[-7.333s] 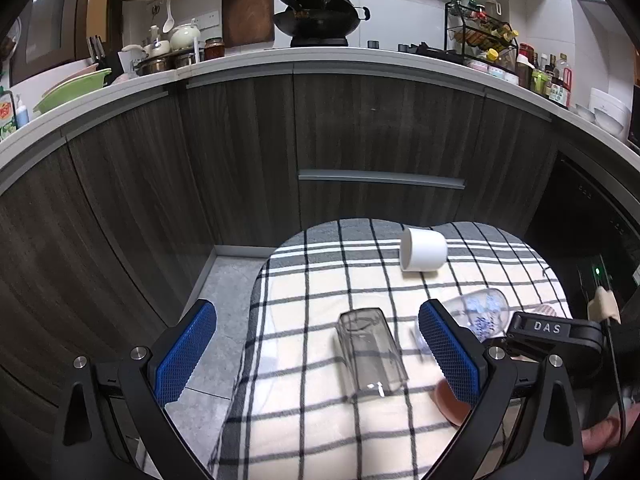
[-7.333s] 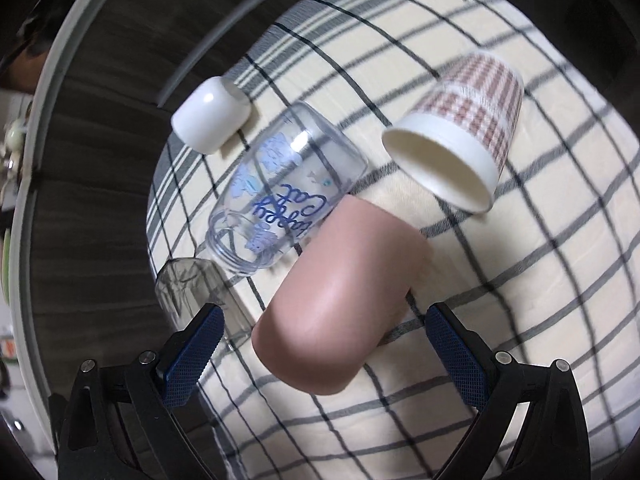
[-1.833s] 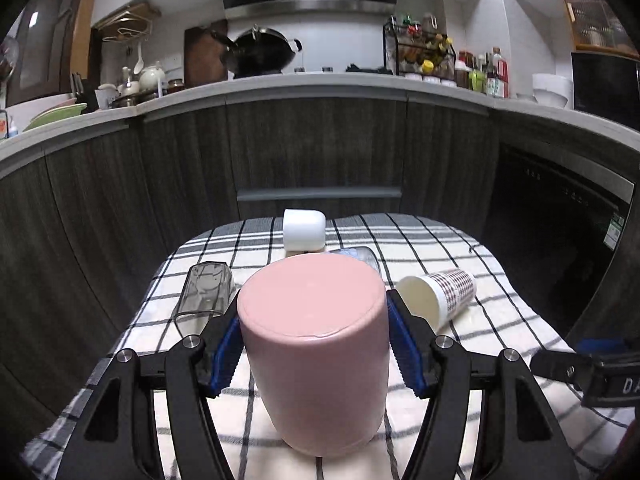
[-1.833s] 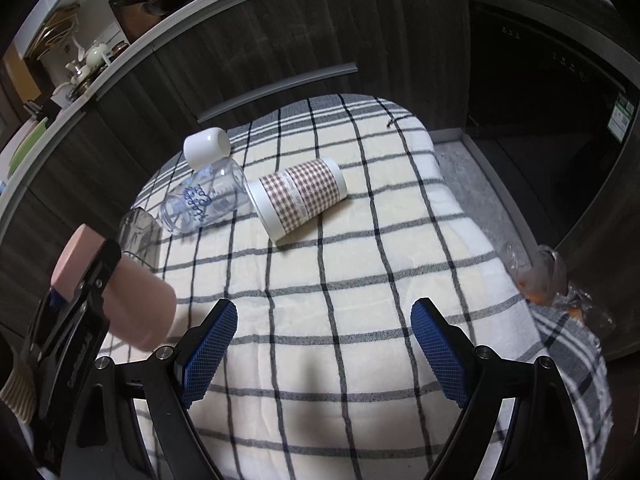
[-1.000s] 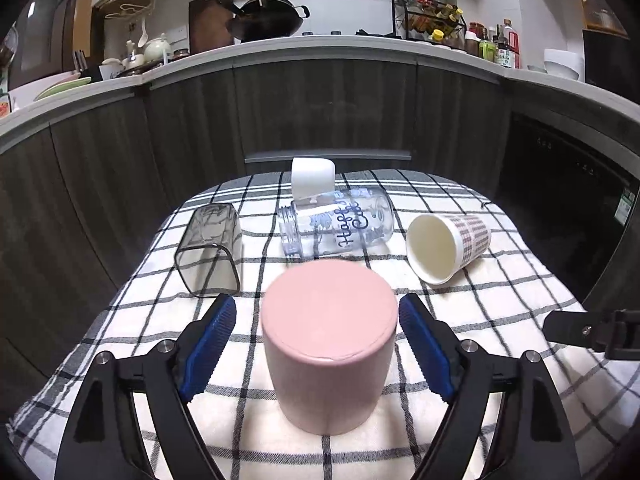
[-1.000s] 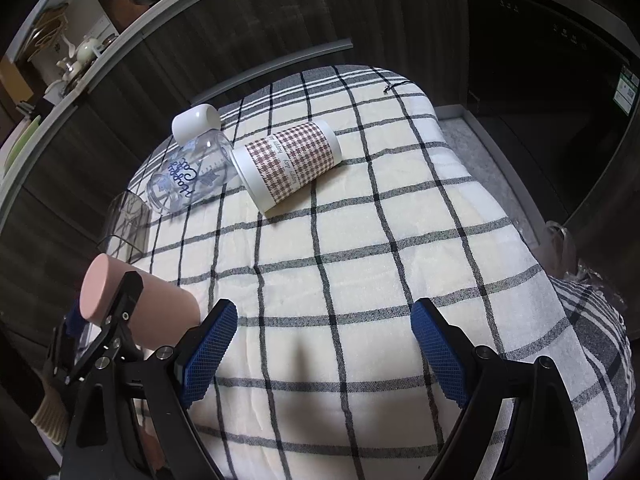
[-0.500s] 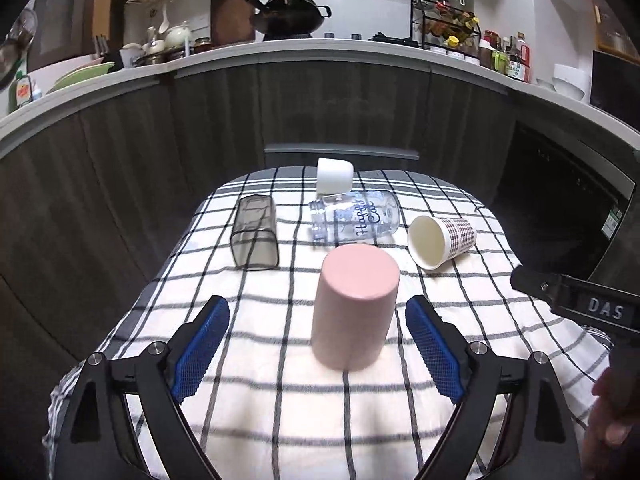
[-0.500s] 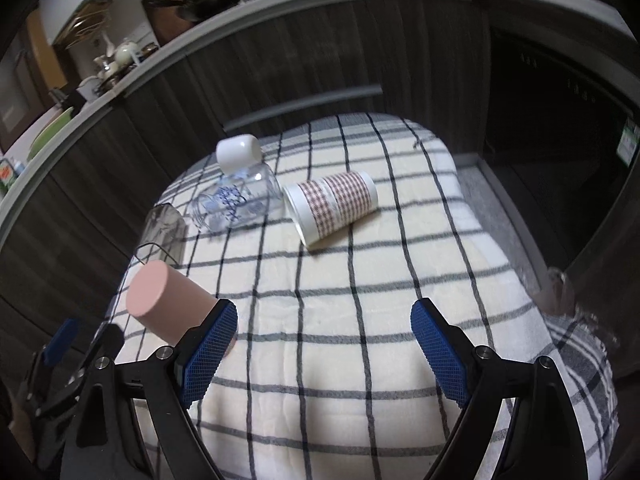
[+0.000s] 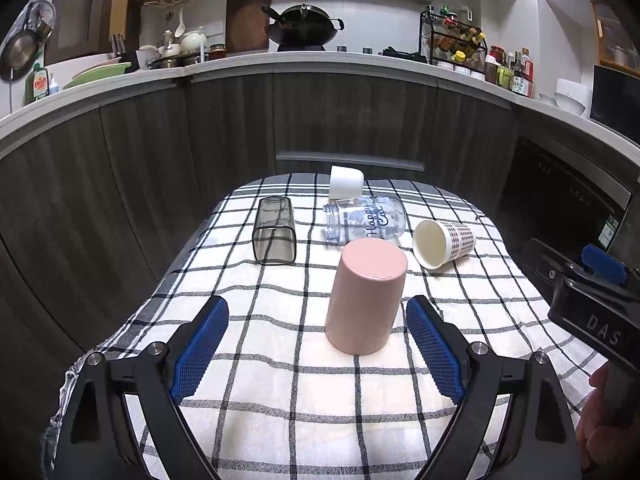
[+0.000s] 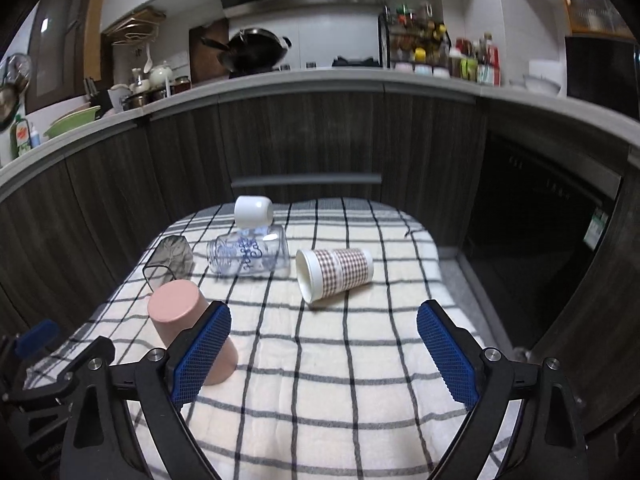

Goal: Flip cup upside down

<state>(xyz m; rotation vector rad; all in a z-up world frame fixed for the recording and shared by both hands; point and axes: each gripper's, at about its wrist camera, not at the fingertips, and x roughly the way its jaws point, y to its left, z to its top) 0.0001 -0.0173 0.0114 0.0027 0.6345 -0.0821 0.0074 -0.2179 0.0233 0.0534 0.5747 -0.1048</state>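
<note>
Left tool (image 9: 316,350) level, spread wide behind upside-down pink cup (image 9: 366,295), right tool (image 10: 323,354) spread, empty

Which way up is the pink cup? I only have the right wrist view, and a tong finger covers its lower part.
Observer: The left wrist view shows the whole pink cup: closed end up, rim down on the checked cloth.
Operator: Are the left tongs on it?
Observer: No. The left tongs are open, with cloth visible between the cup and each finger.
Operator: Anything inside the paper cup?
Observer: The paper cup lies on its side, mouth toward that camera; the inside looks empty.
</note>
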